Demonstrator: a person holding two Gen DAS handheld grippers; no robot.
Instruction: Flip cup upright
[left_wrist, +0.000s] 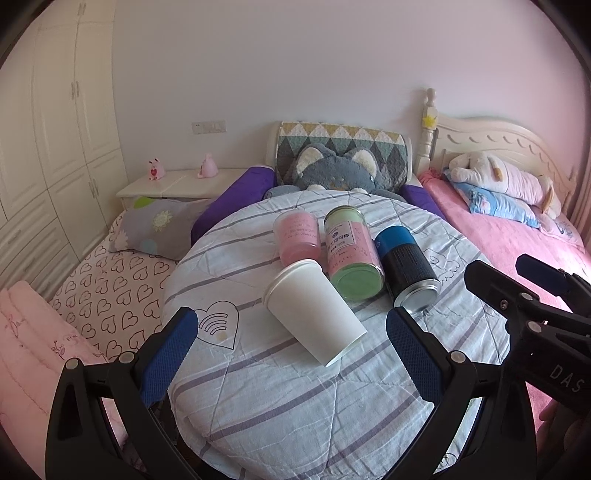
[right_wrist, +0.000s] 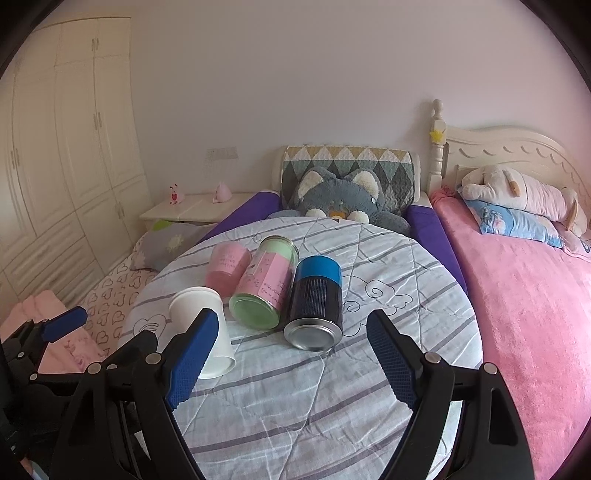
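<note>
A white paper cup (left_wrist: 314, 310) lies on its side on a round table covered with a striped cloth (left_wrist: 295, 398), its base toward me. My left gripper (left_wrist: 291, 354) is open and empty, just short of the cup, which lies between its blue fingertips. In the right wrist view the cup (right_wrist: 201, 325) is at the left, partly hidden by a finger (right_wrist: 192, 354). My right gripper (right_wrist: 291, 354) is open and empty, hovering near the front of the table (right_wrist: 314, 406). The right gripper also shows in the left wrist view (left_wrist: 517, 291).
Three containers lie on their sides behind the cup: a pink one (left_wrist: 297, 240), a green and pink one (left_wrist: 352, 254), and a blue and black can (left_wrist: 406, 269). Beds with pillows and plush toys (left_wrist: 336, 170) surround the table. A wardrobe (left_wrist: 55, 147) stands left.
</note>
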